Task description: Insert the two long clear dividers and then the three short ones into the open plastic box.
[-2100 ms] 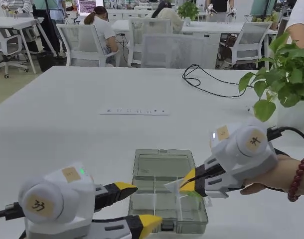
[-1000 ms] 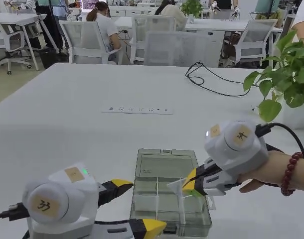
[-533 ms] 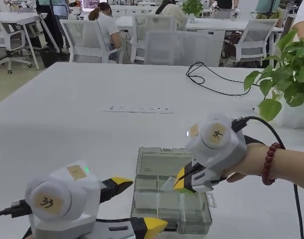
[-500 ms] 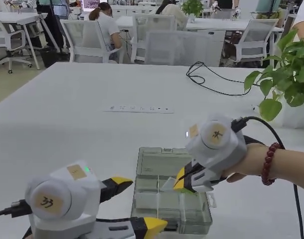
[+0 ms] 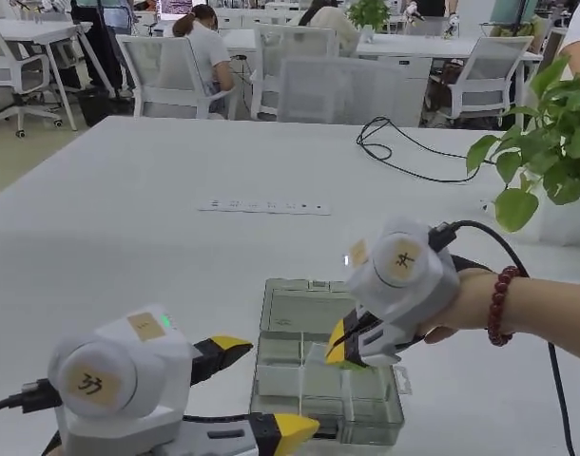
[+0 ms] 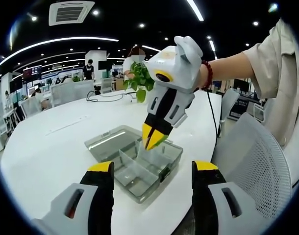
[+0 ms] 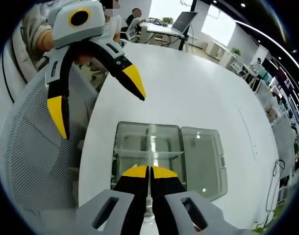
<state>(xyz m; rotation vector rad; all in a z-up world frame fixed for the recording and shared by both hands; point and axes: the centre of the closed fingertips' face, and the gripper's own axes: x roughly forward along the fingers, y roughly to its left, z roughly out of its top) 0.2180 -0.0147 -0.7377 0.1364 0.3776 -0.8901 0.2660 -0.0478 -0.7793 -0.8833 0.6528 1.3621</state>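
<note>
The open plastic box (image 5: 376,420) sits close to the near edge of the white table (image 5: 128,247), its lid (image 5: 304,309) folded flat on the far side. The right gripper (image 5: 336,353) hangs directly over the box, tilted down into its right half, jaws pressed together on a clear divider (image 5: 316,355) whose free end reaches down among the compartments. In the right gripper view the yellow tips (image 7: 149,171) meet over the box's middle line, with a thin clear edge between them.

The left gripper (image 5: 268,388) is at the box's near-left corner, jaws spread wide and gripping nothing – from its own view the tips (image 6: 153,167) frame the box's near wall (image 6: 139,188) without touching it. The right gripper view places it (image 7: 98,100) beyond the table edge on that side.

Clear walls (image 6: 139,164) already stand inside the box. Beyond the lid the table is bare as far as a power strip (image 5: 261,205); a black cable (image 5: 404,157) and a potted plant (image 5: 542,142) lie well apart to the far right.

Clear on clear – how deep the held divider sits, and in which slot, cannot be told. The left gripper's body is cut off at the head view's lower edge.
</note>
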